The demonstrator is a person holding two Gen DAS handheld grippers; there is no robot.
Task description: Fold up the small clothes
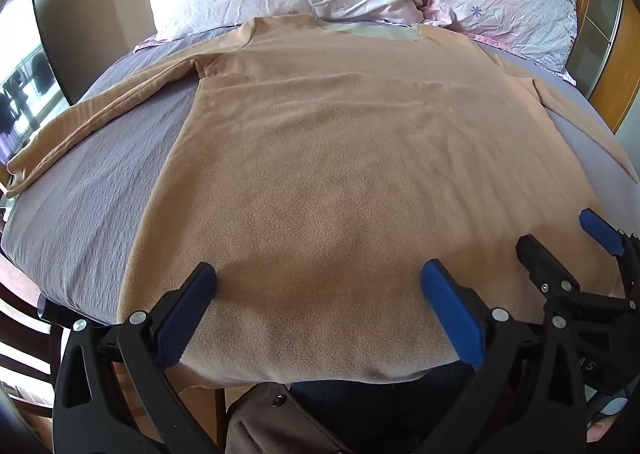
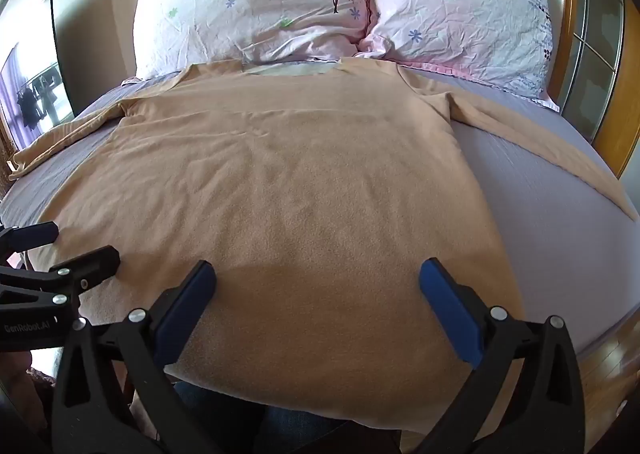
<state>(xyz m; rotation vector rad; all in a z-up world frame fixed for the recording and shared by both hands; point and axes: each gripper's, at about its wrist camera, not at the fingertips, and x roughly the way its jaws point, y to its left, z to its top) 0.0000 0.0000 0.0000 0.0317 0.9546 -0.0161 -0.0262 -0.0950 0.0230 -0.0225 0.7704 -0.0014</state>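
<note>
Tan long-sleeved fleece top (image 1: 320, 157): matt, napped, fuzzy cloth. Grey-lilac bedsheet (image 1: 80, 205), at 9 o'clock of it: woven cloth with a fine ribbed texture. Two pale floral pillows (image 2: 256, 1), at 12 o'clock: thin, creased cotton-like cloth. Left gripper (image 1: 318, 306) and right gripper (image 2: 318, 306): matt black plastic arms, blue ribbed pads, bright metal rivets. Orange-brown door frame (image 2: 628, 93): glossy wood.
</note>
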